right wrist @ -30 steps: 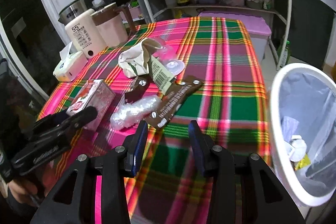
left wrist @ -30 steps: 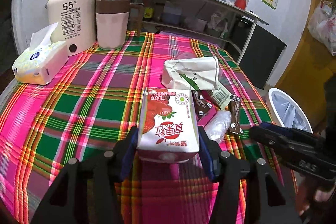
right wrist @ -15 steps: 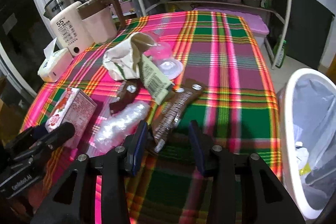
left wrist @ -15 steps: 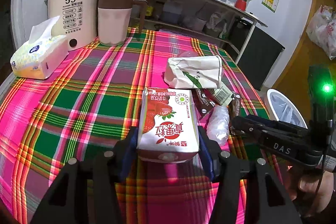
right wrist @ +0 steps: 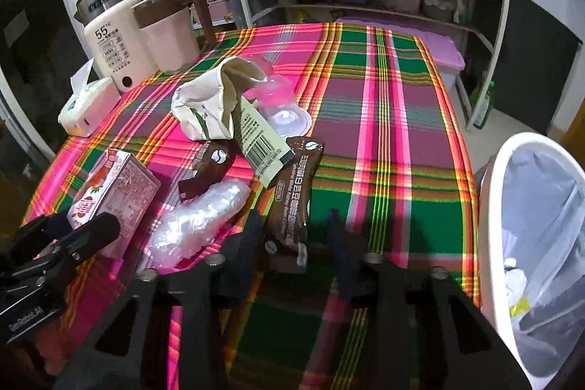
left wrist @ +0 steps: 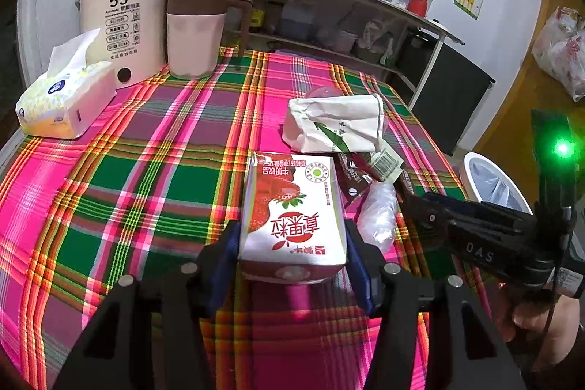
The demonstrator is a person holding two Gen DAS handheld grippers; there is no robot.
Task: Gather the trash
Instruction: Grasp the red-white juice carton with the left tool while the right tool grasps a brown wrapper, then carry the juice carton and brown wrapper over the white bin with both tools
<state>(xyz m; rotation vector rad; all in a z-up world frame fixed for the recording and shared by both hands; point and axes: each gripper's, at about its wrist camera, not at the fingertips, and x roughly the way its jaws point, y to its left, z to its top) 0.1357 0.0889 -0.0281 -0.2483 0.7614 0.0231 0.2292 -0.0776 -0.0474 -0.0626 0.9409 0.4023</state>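
nosed forward since a second ago: right gripper [right wrist: 294, 233] now straddling the near end of the brown wrapper [right wrist: 292, 196], jaws wide, long axis running straight away. milk carton [left wrist: 292, 214] clamped in left gripper [left wrist: 292, 254] above the table [left wrist: 146, 170]. bin [right wrist: 490, 207] at right, seen fully only from the right wrist.

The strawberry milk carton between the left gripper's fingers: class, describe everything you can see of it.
The strawberry milk carton is a small white paperboard box printed with red strawberries, red Chinese characters and a green round mark. It looks intact. It lies on its side on the plaid tablecloth, print reading upside down from the left wrist camera. The left gripper has a blue-padded finger pressed to each side of it. Crumpled clear plastic lies just right of it.
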